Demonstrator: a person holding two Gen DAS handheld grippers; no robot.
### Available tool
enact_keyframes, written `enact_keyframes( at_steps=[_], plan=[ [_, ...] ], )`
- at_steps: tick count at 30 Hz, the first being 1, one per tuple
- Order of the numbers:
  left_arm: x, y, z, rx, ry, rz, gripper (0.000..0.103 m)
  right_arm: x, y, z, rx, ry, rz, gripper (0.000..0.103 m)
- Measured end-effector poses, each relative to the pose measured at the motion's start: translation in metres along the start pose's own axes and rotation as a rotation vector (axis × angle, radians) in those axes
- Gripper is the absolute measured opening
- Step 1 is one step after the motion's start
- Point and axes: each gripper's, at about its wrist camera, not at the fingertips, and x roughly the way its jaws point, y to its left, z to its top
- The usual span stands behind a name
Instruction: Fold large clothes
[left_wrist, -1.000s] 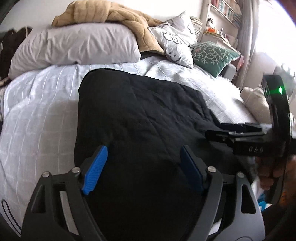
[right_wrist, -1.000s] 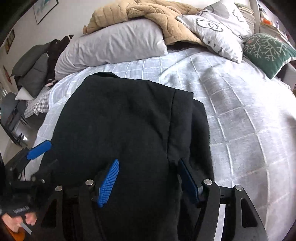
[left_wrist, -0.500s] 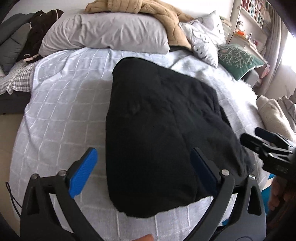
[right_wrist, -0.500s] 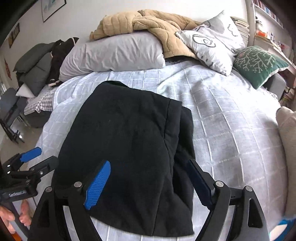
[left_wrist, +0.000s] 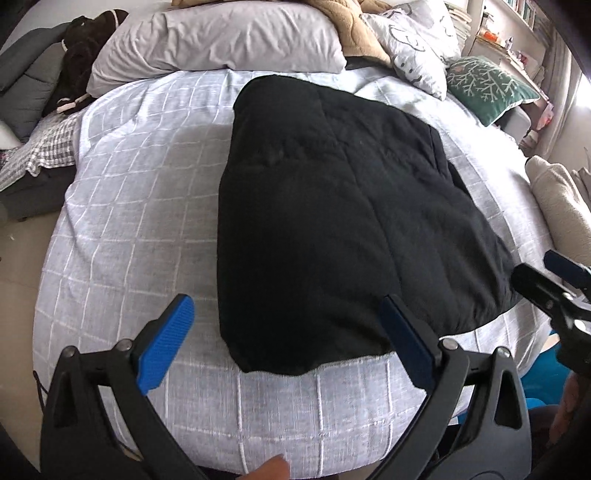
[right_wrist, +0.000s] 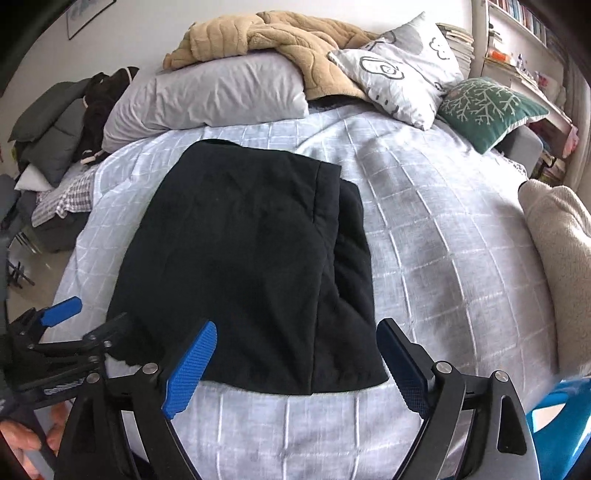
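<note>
A black quilted garment (left_wrist: 343, 221) lies folded into a rough rectangle on the grey checked bedspread (left_wrist: 140, 206); it also shows in the right wrist view (right_wrist: 251, 266), with a folded-over strip along its right side. My left gripper (left_wrist: 286, 339) is open and empty, held back over the bed's near edge, clear of the garment. My right gripper (right_wrist: 295, 358) is open and empty, just short of the garment's near hem. The right gripper also shows at the right edge of the left wrist view (left_wrist: 550, 284), and the left gripper at the lower left of the right wrist view (right_wrist: 62, 325).
A grey pillow (right_wrist: 210, 96), a beige blanket (right_wrist: 280, 40), a patterned pillow (right_wrist: 406, 70) and a green cushion (right_wrist: 487, 103) lie at the head of the bed. A cream cushion (right_wrist: 557, 229) sits at the right. Dark clothes (left_wrist: 44, 81) are piled at the left.
Both grippers have pulled back from above the garment toward the bed's near edge. The garment now lies flat and whole in view, and the jaws stand wider.
</note>
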Motion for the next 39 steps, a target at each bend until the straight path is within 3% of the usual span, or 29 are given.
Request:
enact_keyframes(
  at_steps=[7,39],
  plan=[
    [0.001,-0.003,-0.008,-0.017,0.006,0.009,0.100,-0.004,0.007,-0.007,-0.048,0.003,-0.035,0.090],
    [-0.001,-0.005,-0.005,0.021,-0.010,0.024,0.100,0.007,0.009,-0.005,-0.027,0.035,-0.034,0.090]
  ],
)
